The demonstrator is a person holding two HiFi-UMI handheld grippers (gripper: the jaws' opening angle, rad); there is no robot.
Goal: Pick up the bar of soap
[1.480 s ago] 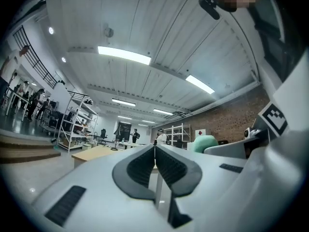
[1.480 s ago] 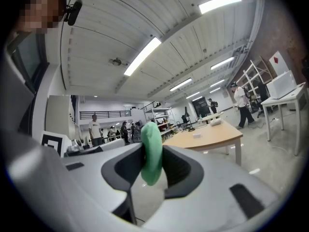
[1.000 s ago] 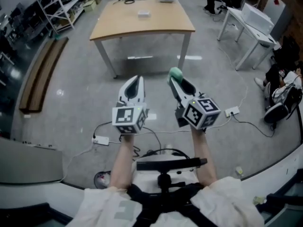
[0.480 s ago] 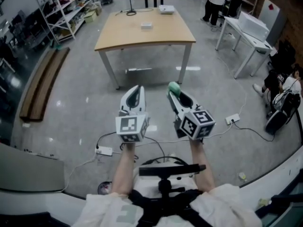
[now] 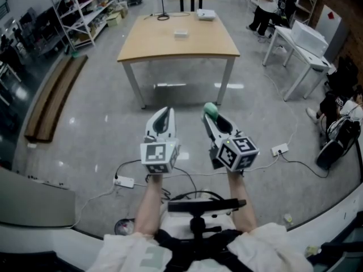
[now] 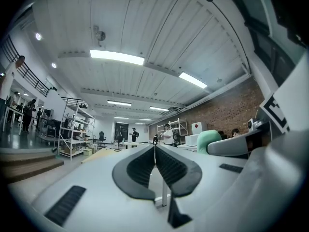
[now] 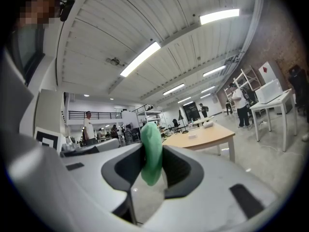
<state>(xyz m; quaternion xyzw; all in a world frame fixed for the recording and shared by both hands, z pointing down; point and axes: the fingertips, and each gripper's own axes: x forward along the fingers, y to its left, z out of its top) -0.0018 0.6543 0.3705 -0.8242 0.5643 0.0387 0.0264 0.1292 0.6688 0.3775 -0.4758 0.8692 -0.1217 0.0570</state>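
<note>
A green bar of soap point(image 7: 151, 151) stands on edge between the pads of my right gripper point(image 7: 153, 153), which is shut on it. In the head view the soap point(image 5: 210, 109) sticks out at the tip of that gripper point(image 5: 212, 116), held level above the floor. My left gripper point(image 5: 161, 119) is beside it at the same height, jaws shut with nothing between them. In the left gripper view the dark pads meet in a thin line point(image 6: 155, 154), and the soap point(image 6: 207, 140) shows at the right.
A wooden table point(image 5: 179, 38) on metal legs stands ahead, with a small white box point(image 5: 181, 33) and another white item point(image 5: 206, 15) on it. White tables point(image 5: 299, 41) stand at right, shelving point(image 5: 85, 10) at left. Cables and a power strip point(image 5: 124, 181) lie on the floor.
Both grippers have moved a little toward the wooden table, which now appears slightly nearer. The soap stays gripped in the right gripper and the left stays shut.
</note>
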